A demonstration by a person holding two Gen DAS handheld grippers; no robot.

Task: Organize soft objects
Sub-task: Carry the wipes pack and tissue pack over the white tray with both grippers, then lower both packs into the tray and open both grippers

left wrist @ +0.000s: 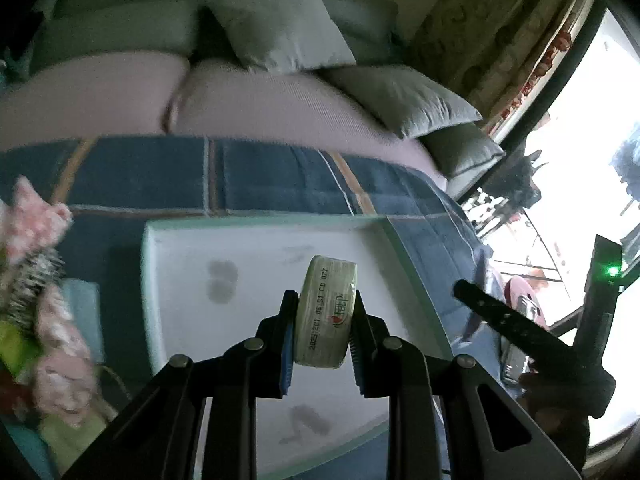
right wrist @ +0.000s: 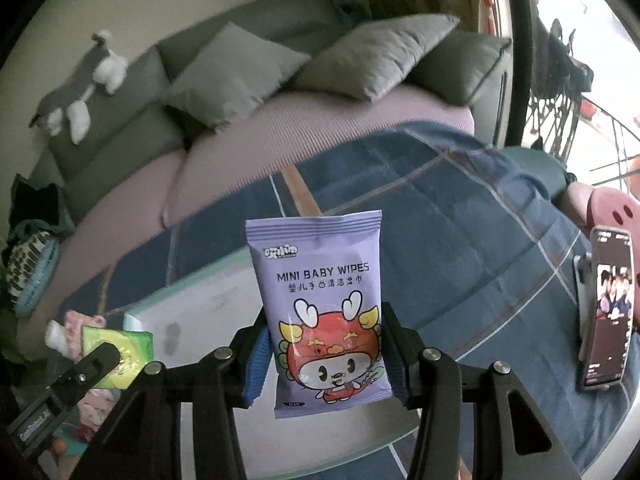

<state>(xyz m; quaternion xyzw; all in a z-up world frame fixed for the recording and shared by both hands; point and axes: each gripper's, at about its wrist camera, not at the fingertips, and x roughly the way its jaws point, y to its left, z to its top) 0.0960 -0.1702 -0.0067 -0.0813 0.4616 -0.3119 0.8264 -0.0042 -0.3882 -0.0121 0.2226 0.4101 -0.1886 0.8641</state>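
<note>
In the left wrist view my left gripper (left wrist: 324, 334) is shut on a small cream-coloured tissue pack (left wrist: 326, 312), held on edge above a white tray (left wrist: 192, 264) with a pale green rim. The tray rests on a blue checked blanket (left wrist: 280, 176). In the right wrist view my right gripper (right wrist: 326, 354) is shut on a purple pack of mini baby wipes (right wrist: 320, 300) with a red cartoon dragon, held upright over the same white tray (right wrist: 208, 312). Part of the right gripper's black body (left wrist: 520, 332) shows at the left view's right side.
Pink and green soft packs (left wrist: 44, 280) lie left of the tray; a green pack (right wrist: 120, 352) shows there too. A phone (right wrist: 608, 316) stands on the blanket at right. Grey cushions (right wrist: 240, 76) and a plush toy (right wrist: 84, 88) sit on the sofa behind.
</note>
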